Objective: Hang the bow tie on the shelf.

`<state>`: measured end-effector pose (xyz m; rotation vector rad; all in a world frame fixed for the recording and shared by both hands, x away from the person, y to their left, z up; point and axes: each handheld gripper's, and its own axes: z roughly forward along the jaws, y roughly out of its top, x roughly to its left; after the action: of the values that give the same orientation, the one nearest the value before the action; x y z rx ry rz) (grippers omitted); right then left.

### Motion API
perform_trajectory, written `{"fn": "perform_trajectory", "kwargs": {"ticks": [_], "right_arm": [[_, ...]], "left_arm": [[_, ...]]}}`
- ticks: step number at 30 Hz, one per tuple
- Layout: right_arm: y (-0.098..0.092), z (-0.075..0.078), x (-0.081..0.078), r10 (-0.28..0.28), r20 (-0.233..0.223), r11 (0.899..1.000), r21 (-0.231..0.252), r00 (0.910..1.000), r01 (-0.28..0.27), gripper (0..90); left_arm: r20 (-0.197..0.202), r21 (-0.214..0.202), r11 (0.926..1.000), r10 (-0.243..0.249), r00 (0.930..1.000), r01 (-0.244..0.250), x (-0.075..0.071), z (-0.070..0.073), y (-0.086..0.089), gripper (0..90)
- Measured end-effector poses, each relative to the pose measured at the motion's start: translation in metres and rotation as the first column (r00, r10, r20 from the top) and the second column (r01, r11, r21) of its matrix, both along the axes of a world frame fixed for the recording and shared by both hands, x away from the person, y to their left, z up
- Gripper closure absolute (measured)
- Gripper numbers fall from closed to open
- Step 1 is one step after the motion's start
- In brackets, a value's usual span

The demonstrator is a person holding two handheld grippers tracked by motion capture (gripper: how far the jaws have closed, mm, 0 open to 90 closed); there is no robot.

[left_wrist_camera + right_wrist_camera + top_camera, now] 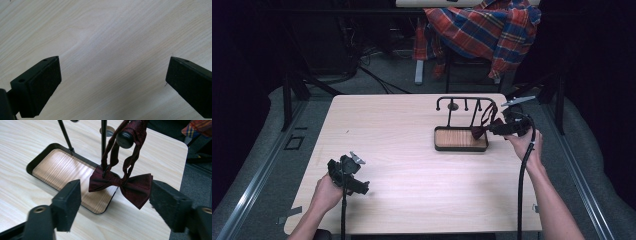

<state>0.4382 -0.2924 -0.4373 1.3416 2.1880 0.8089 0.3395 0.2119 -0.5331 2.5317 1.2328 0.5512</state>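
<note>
Bow tie (125, 183) hangs by its strap from a peg of the stand (103, 142), just ahead of the right hand-held gripper (115, 202), whose released jaws flank it without touching. Soft, light and limp, it is best pinched at the centre knot. Left hand-held gripper (112, 82) gapes over bare surface (105, 37)

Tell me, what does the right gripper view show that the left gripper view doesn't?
The right gripper view has a dark red bow tie hanging by its strap from a peg of a black stand, above the stand's wood-lined tray, between open jaws. The left gripper view has bare tabletop between its own open jaws. Both share the pale wooden table.
</note>
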Motion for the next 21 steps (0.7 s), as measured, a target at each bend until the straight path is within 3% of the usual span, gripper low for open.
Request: {"fn": "perform_trajectory", "kwargs": {"ticks": [4,7,14,21], "right_arm": [[0.002,0.006,-0.006,0.011,-0.023,1.0,0.005,0.9997,-0.011,18.4],[0.004,0.008,-0.011,0.03,-0.069,1.0,0.011,0.9972,-0.029,14.2],[0.006,0.008,-0.027,0.06,-0.09,0.998,-0.011,0.9942,-0.061,11.5],[0.008,0.006,-0.041,0.108,-0.087,0.994,0.005,0.9903,-0.107,9.1]], "left_arm": [[0.003,-0.005,1.0,0.007,1.0,-0.007,-0.001,0.0,0.003,0.3],[0.003,0.002,1.0,0.009,1.0,-0.009,-0.001,0.001,0.004,0.4],[0.012,-0.008,0.9999,0.007,0.9999,-0.007,-0.003,0.002,0.004,0.3],[0.011,-0.01,0.9999,0.006,0.9999,-0.006,-0.003,0.003,0.005,0.4]]}}
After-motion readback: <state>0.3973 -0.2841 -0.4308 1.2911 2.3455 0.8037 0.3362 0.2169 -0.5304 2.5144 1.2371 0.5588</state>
